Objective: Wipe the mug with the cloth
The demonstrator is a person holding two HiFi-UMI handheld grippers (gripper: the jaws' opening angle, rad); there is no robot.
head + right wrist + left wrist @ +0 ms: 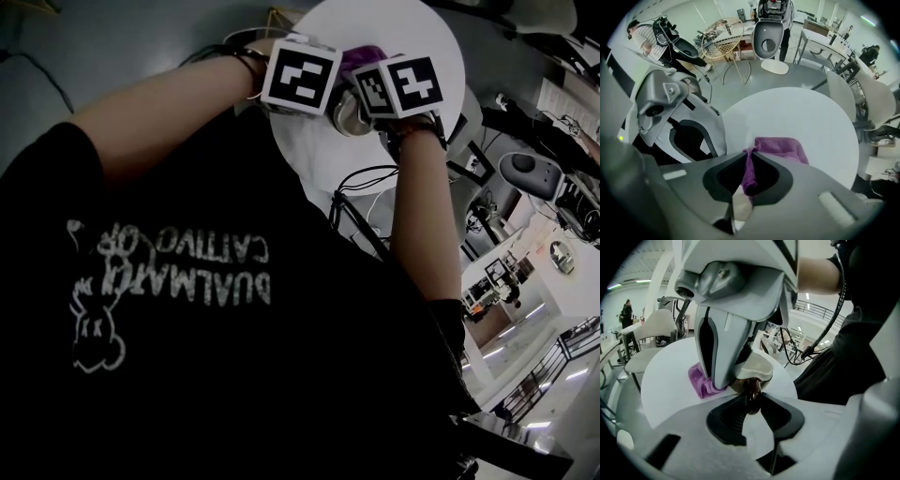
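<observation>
A brown mug with a cream inside [758, 367] hangs over the round white table [665, 380]. My left gripper [752, 401] is shut on its glossy brown handle. The purple cloth [780, 146] is pinched between the jaws of my right gripper [748, 165], with its loose end trailing toward the table. The cloth [700, 383] sits beside the mug, right against the right gripper's finger [723, 350]. In the head view both marker cubes meet over the mug [349, 114], and the cloth [361, 56] peeks out between them. The jaws themselves are hidden there.
The table's edge [441, 37] lies close ahead of the person's black shirt. Cables [361, 202] hang under it. A white chair [654, 329] stands at the far side, a wire-frame chair [723, 35] and a grey shell seat [768, 37] beyond. People stand far back.
</observation>
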